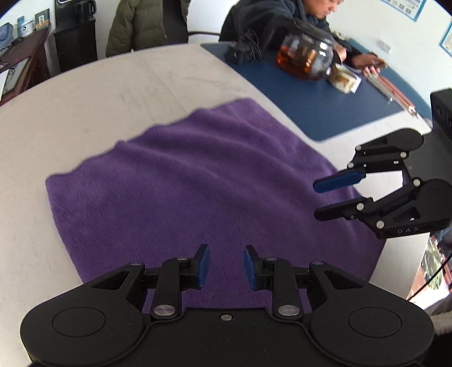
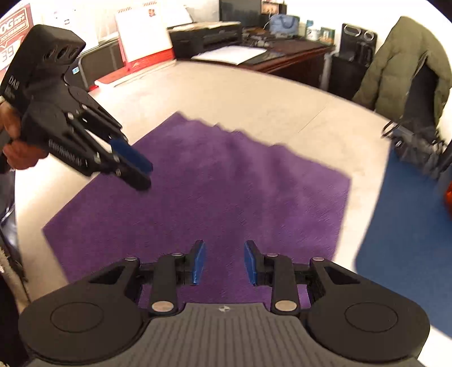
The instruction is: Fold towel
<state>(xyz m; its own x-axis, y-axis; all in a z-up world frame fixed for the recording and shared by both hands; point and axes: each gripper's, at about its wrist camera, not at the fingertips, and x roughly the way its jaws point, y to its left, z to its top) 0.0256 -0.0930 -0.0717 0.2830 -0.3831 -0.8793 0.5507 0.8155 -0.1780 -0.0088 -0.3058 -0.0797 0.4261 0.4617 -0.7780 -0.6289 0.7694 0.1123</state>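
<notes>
A purple towel (image 1: 197,180) lies flat on the white table (image 1: 84,98), its far edge wavy. My left gripper (image 1: 226,265) hovers over the towel's near edge, blue pads apart and nothing between them. My right gripper (image 1: 316,201) hangs over the towel's right edge, also open and empty. In the right wrist view the towel (image 2: 226,180) fills the middle. There my right gripper (image 2: 224,261) stands open above its near part. The left gripper (image 2: 147,176), held by a hand, is above the towel's left corner.
A blue mat (image 1: 325,107) lies just right of the towel, with a glass teapot (image 1: 305,56) of amber liquid and a snack box on it. A person (image 1: 276,19) sits behind it. A black bag (image 2: 418,144) rests on the mat's far end.
</notes>
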